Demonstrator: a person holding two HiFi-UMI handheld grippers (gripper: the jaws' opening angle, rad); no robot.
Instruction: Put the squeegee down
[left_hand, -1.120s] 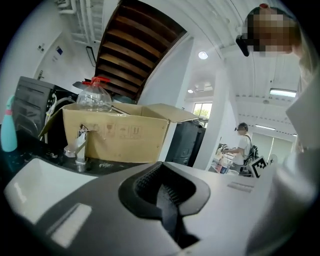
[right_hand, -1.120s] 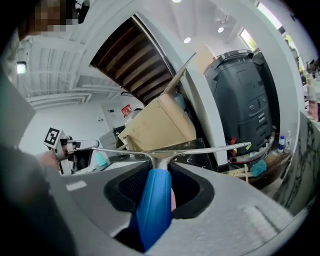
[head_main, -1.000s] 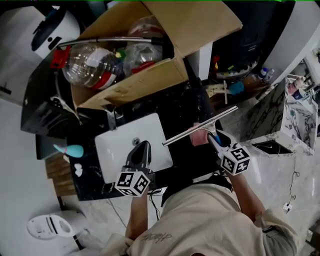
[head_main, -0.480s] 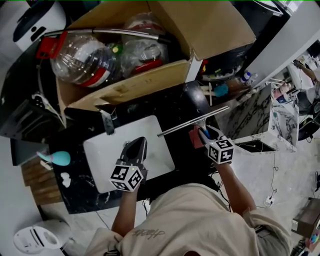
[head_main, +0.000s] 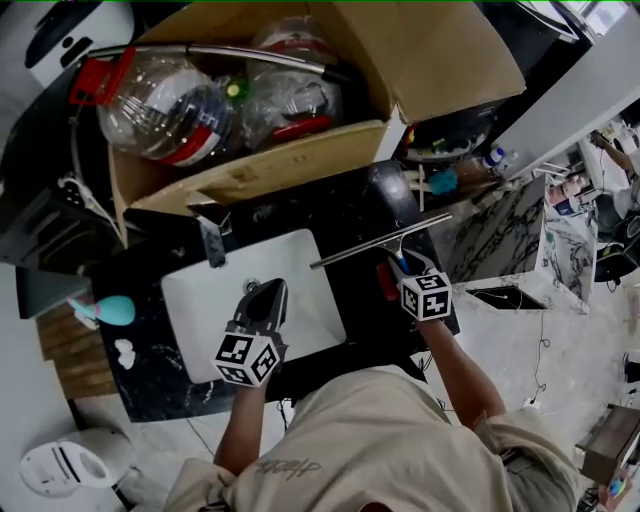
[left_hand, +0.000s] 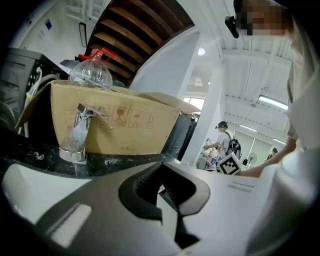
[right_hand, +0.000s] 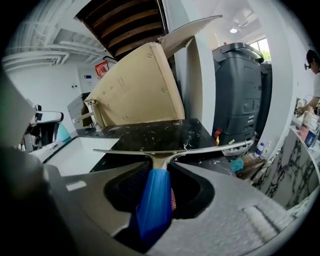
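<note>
Step in hand, by judgement: the carry to the resting place, with the release not yet made. Right tongs (head_main: 401, 266) clamped on the blue handle of the squeegee (head_main: 380, 243), metal blade out front and running from 8 o'clock to 2 o'clock in the head view. Same grip plain in the right gripper view: squeegee (right_hand: 155, 200) pinched between the two sides of the right tongs (right_hand: 160, 172), blade crosswise ahead.

Poised over the black desk (head_main: 360, 205), at 3 o'clock of the white sink (head_main: 300, 265), with the cardboard box (head_main: 290, 165) at 12 o'clock. No telling whether touching the stone; seemingly just above it.

Left tongs (head_main: 264, 298) closed on nothing, over the sink at 9 o'clock of the squeegee, idle.

Next, as a judgement: lower to a flat rest on bare desk clear of the sink edge, part the right tongs, then withdraw back along the handle without dragging it.
</note>
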